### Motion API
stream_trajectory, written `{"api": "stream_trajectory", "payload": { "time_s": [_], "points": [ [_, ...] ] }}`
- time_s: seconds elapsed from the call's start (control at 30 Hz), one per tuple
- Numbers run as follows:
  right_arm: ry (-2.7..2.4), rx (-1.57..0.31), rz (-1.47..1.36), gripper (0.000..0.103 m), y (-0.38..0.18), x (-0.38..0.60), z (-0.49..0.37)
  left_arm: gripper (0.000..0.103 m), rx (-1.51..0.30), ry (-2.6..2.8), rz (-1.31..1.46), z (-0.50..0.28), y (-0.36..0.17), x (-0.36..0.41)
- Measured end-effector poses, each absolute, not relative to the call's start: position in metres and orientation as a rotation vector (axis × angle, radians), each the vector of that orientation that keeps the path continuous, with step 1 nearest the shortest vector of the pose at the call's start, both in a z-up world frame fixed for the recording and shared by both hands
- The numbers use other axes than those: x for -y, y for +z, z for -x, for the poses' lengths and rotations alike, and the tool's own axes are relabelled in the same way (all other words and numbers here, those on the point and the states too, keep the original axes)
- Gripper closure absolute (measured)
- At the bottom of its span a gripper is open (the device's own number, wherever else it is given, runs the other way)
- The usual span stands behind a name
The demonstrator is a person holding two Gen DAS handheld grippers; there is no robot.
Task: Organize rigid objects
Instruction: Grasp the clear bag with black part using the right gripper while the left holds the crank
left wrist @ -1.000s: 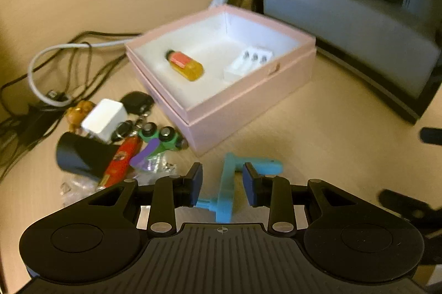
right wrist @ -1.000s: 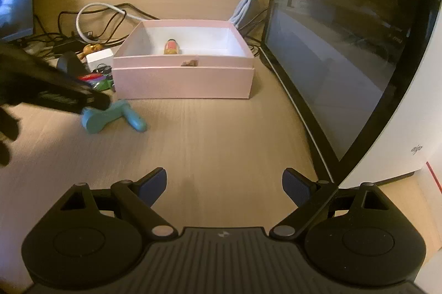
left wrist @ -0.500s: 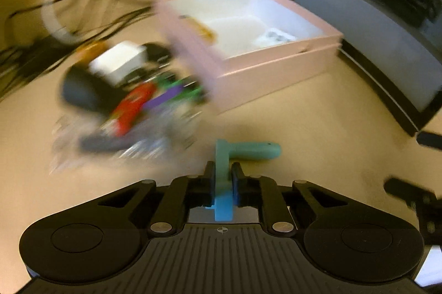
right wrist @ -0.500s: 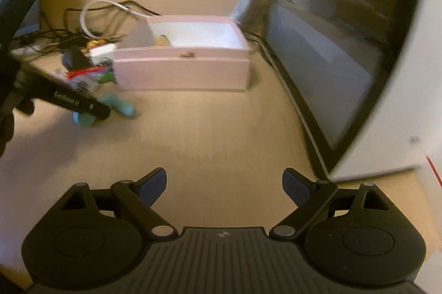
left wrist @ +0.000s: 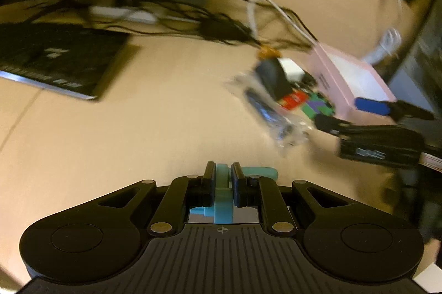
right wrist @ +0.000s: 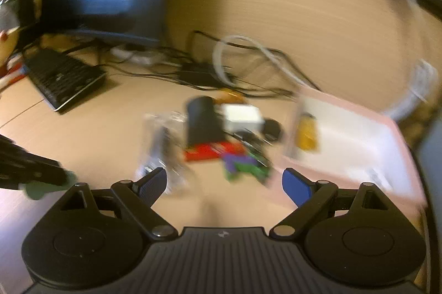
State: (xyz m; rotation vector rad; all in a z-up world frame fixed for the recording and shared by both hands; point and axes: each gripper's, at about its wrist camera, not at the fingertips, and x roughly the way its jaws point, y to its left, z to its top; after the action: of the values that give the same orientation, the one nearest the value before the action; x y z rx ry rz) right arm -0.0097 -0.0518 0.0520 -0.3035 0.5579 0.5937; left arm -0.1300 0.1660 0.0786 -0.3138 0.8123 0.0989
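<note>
Since 1 s ago both wrist views have swung left: pink box (left wrist: 328,81), formerly centred, now sits at right edge of left wrist view & at right of right wrist view, w/ a keyboard (left wrist: 52,59) newly showing at left. Left gripper (left wrist: 223,179), spread either side of the teal plastic part (left wrist: 222,200) a second ago, is now pinched on it; part stands upright between the pads, its side arm poking out to the right, lifted clear of the desk (left wrist: 124,128). Right gripper (right wrist: 225,183) is spread wide as before, nothing between the pads; it now hangs over the loose pile (right wrist: 221,139) just left of the box: black cylinder, white block, red item, green/purple piece, clear wrap, all blurred. Box contents per right wrist view: one yellow bottle (right wrist: 305,133) lying near the left wall on the white liner; other contents too blurred to ID. Box is open-topped. In left wrist view, right gripper (left wrist: 367,114) shows w/ its tips just in front of the box's near corner. Cables (right wrist: 248,64) lie tangled behind the pile.
</note>
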Motion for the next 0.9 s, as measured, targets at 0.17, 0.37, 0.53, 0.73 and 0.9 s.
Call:
{"api": "stream_trajectory", "payload": {
  "time_s": [0.17, 0.37, 0.53, 0.73, 0.9],
  "points": [
    [0.672, -0.692, 0.245, 0.025, 0.037, -0.001, -0.022, 0.089, -0.779, 0.177, 0.38, 0.165, 0.086, -0.193],
    [0.921, -0.764, 0.185, 0.025, 0.04, -0.046, 0.001, 0.089, -0.751, 0.225, 0.449, 0.178, 0.085, -0.214],
    [0.834, -0.657, 0.302, 0.025, 0.047, -0.057, 0.014, 0.089, -0.741, 0.206, 0.49, 0.173, 0.077, -0.227],
    [0.77, -0.704, 0.258, 0.025, 0.043, -0.059, 0.006, 0.089, -0.751, 0.161, 0.493, 0.168, 0.072, -0.24],
    [0.735, -0.721, 0.203, 0.024, 0.046, -0.066, 0.006, 0.089, -0.758, 0.131, 0.488, 0.169, 0.07, -0.256]
  ]
}}
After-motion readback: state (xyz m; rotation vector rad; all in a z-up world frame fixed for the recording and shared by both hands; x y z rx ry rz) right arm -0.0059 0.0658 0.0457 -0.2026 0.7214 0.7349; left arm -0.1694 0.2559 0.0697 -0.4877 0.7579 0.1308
